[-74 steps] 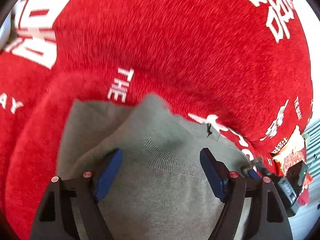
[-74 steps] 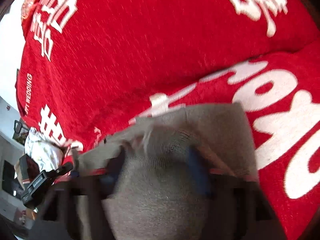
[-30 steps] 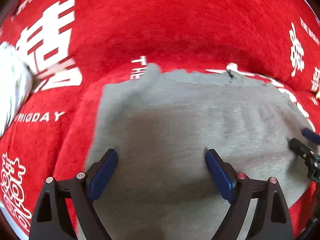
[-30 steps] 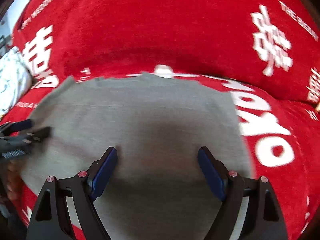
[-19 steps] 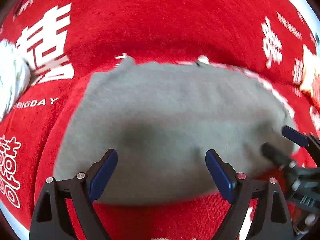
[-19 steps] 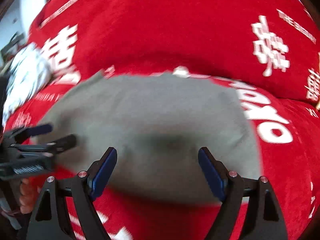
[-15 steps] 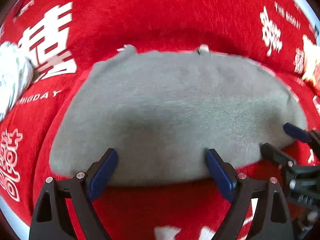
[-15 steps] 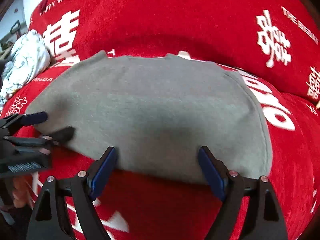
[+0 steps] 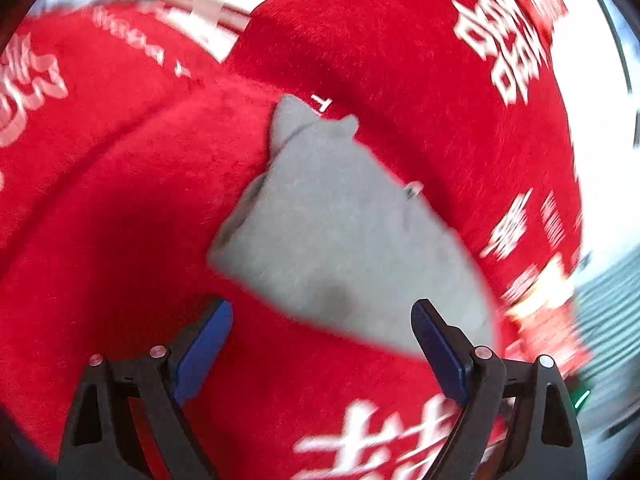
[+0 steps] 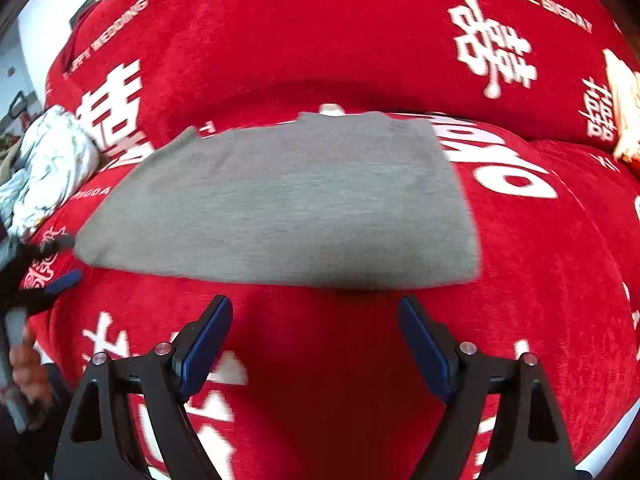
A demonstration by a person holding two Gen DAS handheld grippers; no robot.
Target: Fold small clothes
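Observation:
A grey knit garment (image 10: pixel 280 200) lies folded flat on the seat of a red sofa (image 10: pixel 540 260) printed with white characters. In the left wrist view the same grey garment (image 9: pixel 340 240) runs slantwise, one short end towards me. My left gripper (image 9: pixel 322 344) hangs open just off the garment's near corner, nothing between its blue pads. My right gripper (image 10: pixel 314 336) stands open over bare red fabric in front of the garment's near long edge. At the left edge of the right wrist view, the left gripper (image 10: pixel 48 264) shows next to the garment's left end, with a hand below it.
A white patterned bundle of cloth (image 10: pixel 48 168) lies at the sofa's left end. The sofa's back cushions (image 10: pixel 340 32) rise right behind the garment. A pale object (image 10: pixel 624 100) sits at the far right. In the left wrist view a colourful packet (image 9: pixel 544 320) lies past the garment's right end.
Both grippers have drawn back off the grey garment onto bare red fabric. The left one has swung and rolled, so the garment now lies slantwise in its view.

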